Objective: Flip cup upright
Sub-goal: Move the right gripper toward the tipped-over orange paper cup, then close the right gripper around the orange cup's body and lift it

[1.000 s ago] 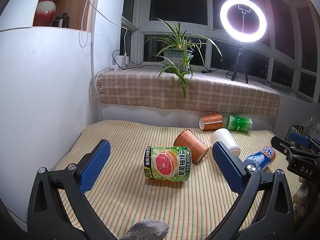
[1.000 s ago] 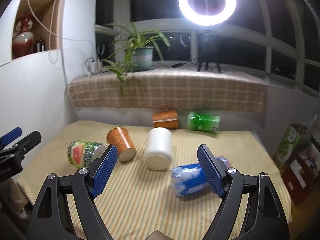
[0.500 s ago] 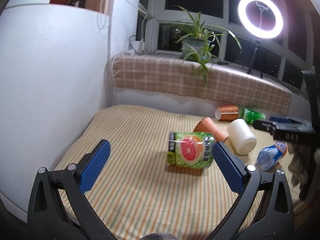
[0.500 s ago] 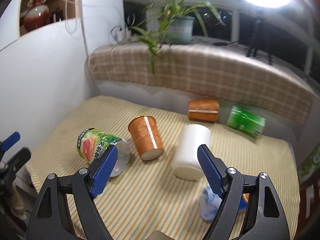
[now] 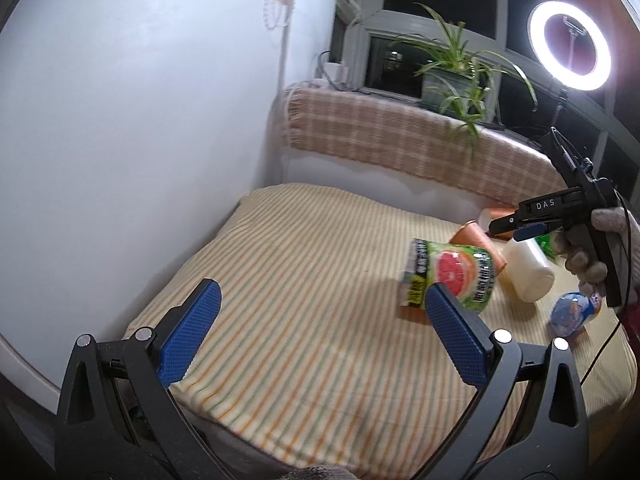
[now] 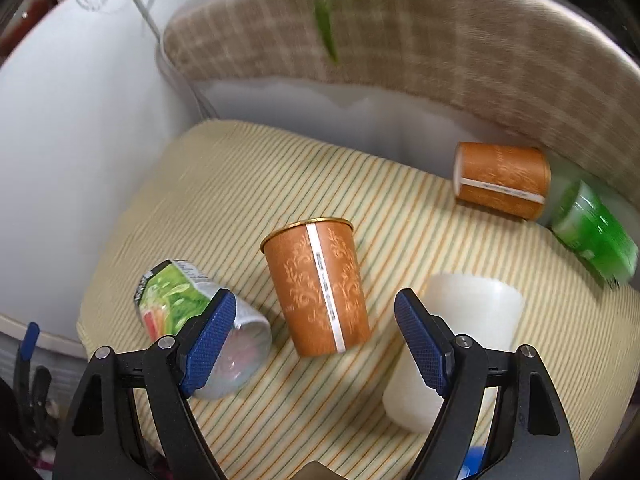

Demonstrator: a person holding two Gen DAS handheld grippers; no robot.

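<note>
An orange paper cup lies on its side on the striped cloth, rim pointing away. My right gripper is open and hovers just above and before it, the cup's base between the blue pads. In the left wrist view the cup is mostly hidden behind a green grapefruit cup. My left gripper is open and empty over the cloth's near left part. The right gripper shows at the right edge there.
A green grapefruit cup, a white cup, a second orange cup and a green cup lie on their sides. A blue bottle lies at right. A white wall stands left; a plaid-covered ledge runs behind.
My right gripper has moved forward and tilted down over the orange cup. My left gripper has swung left and drawn back, so the cups sit further right in its view.
</note>
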